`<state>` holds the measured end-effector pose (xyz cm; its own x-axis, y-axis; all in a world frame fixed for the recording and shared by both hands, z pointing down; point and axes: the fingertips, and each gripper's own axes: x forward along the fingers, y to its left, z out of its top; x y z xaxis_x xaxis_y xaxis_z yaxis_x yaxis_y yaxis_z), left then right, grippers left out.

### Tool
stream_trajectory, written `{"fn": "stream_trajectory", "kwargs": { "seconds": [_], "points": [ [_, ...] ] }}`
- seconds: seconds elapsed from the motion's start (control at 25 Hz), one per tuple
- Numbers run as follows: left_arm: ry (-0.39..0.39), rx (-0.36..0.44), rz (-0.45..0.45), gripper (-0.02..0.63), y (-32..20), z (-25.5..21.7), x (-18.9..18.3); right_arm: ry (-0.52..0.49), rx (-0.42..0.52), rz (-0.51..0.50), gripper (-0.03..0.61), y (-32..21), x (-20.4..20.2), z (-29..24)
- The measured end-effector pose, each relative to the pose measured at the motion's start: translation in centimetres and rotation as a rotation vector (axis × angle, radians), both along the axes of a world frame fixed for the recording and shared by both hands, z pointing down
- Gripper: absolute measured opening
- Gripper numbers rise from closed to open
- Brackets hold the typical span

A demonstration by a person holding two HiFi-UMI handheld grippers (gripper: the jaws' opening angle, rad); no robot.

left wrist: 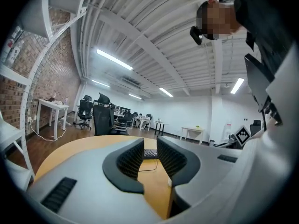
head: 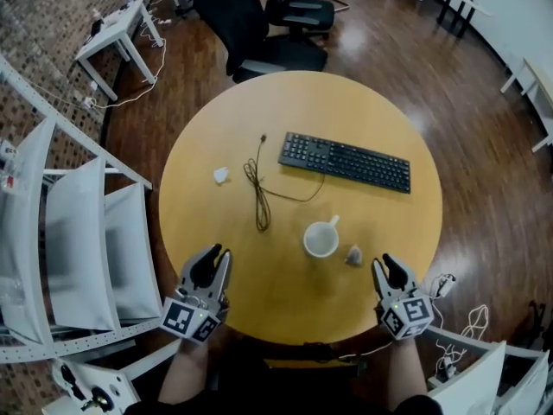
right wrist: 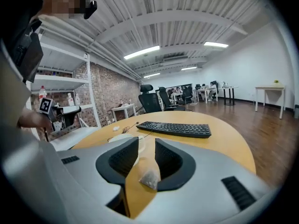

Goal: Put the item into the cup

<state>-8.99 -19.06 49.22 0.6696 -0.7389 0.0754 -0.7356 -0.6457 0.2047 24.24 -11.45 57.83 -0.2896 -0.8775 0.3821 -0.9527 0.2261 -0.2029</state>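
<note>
A white cup [head: 320,239] with its handle pointing away stands on the round wooden table [head: 259,301], near the front. Just right of it lies a small grey tea bag [head: 354,255]. My right gripper [head: 388,268] hovers at the table's front right edge, open, a little behind and right of the tea bag. In the right gripper view the tea bag [right wrist: 148,175] shows low in the gap of the right gripper [right wrist: 146,155], with the pads off it, and the cup [right wrist: 119,137] peeks past the left jaw. My left gripper [head: 212,260] is at the front left, open and empty.
A black keyboard [head: 346,162] lies across the far half of the table, with a black cable [head: 257,188] and a crumpled white scrap [head: 221,175] to its left. White shelving [head: 78,240] stands left of the table, and black office chairs [head: 259,24] are beyond it.
</note>
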Motion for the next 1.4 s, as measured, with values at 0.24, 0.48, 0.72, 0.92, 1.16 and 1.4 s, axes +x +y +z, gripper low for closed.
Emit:
{"fn": "stream_trajectory", "kwargs": {
  "seconds": [0.24,0.48,0.72,0.92,1.16,1.4],
  "points": [
    [-0.002,-0.077,-0.028,0.08,-0.1,3.5,0.2,0.1,-0.111,-0.096,0.142,-2.0,-0.8,4.9],
    [0.045,-0.144,-0.06,0.08,0.6,5.3,0.4,0.142,-0.219,-0.088,0.156,-2.8,-1.5,9.1],
    [0.032,-0.176,-0.105,0.08,1.1,6.2,-1.9,0.144,-0.244,-0.094,0.156,-3.6,-2.4,10.0],
    [0.031,-0.187,-0.119,0.08,1.6,6.5,-2.6,0.124,-0.248,-0.074,0.047,-3.6,-2.3,10.4],
    [0.031,-0.189,-0.103,0.08,1.8,6.7,-2.7,0.142,-0.25,-0.039,0.0,-3.4,-2.0,10.2],
    [0.025,-0.191,-0.086,0.08,1.6,7.2,-3.2,0.153,-0.21,-0.02,0.0,-3.4,-1.9,8.4]
  ]
}}
